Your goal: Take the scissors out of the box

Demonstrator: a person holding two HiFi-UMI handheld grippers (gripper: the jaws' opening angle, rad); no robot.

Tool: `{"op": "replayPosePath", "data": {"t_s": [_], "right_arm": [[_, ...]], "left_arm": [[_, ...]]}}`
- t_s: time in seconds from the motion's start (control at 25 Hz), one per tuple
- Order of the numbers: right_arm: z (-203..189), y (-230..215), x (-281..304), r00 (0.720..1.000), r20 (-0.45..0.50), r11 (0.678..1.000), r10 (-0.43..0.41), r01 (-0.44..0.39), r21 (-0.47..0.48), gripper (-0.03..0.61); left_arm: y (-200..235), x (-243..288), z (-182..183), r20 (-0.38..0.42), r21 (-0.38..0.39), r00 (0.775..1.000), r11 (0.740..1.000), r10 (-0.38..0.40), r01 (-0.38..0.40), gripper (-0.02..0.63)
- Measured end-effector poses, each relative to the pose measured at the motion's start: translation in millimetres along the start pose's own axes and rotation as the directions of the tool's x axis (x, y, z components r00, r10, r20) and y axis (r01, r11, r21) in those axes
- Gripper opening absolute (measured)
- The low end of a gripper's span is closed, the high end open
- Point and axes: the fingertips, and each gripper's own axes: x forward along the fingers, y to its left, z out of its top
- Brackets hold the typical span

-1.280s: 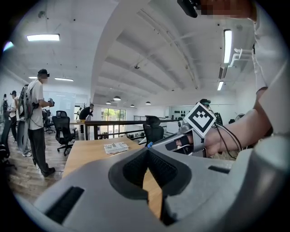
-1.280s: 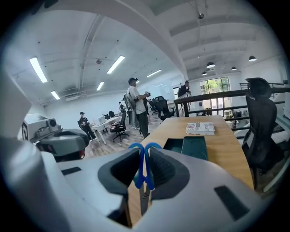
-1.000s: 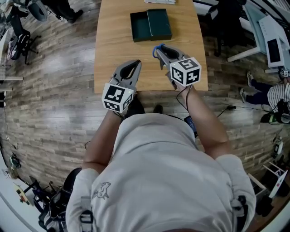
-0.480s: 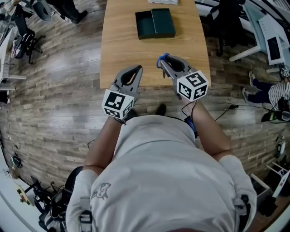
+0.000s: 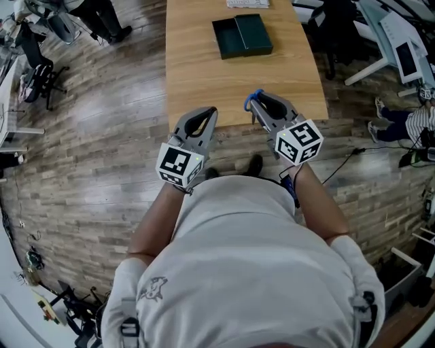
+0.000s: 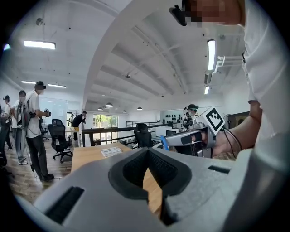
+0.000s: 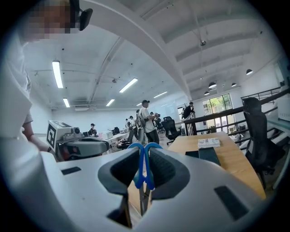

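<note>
The blue-handled scissors [image 5: 252, 100] sit between the jaws of my right gripper [image 5: 258, 102], which is shut on them. In the right gripper view the blue handle loops [image 7: 144, 168] stand upright between the dark pads, and the metal blades hang below. My left gripper [image 5: 212, 111] has its tips together with nothing in them, at the table's near edge. The dark green box [image 5: 242, 36] lies open on the far part of the wooden table [image 5: 204, 68], well ahead of both grippers. It also shows in the right gripper view as the box [image 7: 206, 155].
A white booklet [image 5: 248, 3] lies at the table's far end. Several people [image 6: 31, 127] and office chairs [image 6: 59, 136] stand on the wood floor to the left. Desks and cables fill the right side [image 5: 401, 54].
Both grippers have drawn back from the tabletop to its near edge, towards the person's body. The scissors stayed in the right gripper. The box now lies farther ahead.
</note>
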Motion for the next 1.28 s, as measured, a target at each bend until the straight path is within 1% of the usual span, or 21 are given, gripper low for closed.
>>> {"op": "replayPosePath", "data": {"t_s": [0.16, 0.28, 0.48, 0.6, 0.84, 1.28], "right_arm": [[0.6, 34.3, -0.9, 0.999, 0.030, 0.999, -0.024, 0.024, -0.024, 0.077], [-3.9, 56.5, -8.1, 0.998, 0.046, 0.999, -0.039, 0.040, -0.031, 0.077], [-4.0, 80.7, -22.5, 0.996, 0.067, 0.997, -0.053, 0.056, -0.044, 0.077], [-5.2, 87.6, -33.5, 0.997, 0.061, 0.997, -0.039, 0.043, -0.065, 0.077], [-11.6, 99.3, -60.1, 0.999, 0.043, 0.996, 0.019, -0.015, -0.087, 0.077], [-22.5, 107.8, -124.2, 0.994, 0.014, 0.981, 0.106, -0.102, -0.167, 0.078]], "left_arm": [[8.2, -32.9, -1.7, 0.026, 0.013, 0.999, 0.999, -0.030, 0.030, 0.005], [7.5, -54.8, -5.9, 0.035, 0.008, 0.998, 0.998, -0.057, 0.056, 0.005], [3.3, -82.3, -6.7, 0.045, 0.007, 0.996, 0.997, -0.082, 0.082, 0.005], [-2.4, -89.8, -5.4, 0.056, 0.001, 0.996, 0.997, -0.075, 0.075, 0.005], [-21.3, -97.0, -2.7, 0.055, 0.000, 0.997, 0.999, -0.052, 0.052, 0.005], [-74.1, -102.7, 3.3, 0.069, -0.029, 0.997, 0.999, 0.035, -0.033, 0.005]]}}
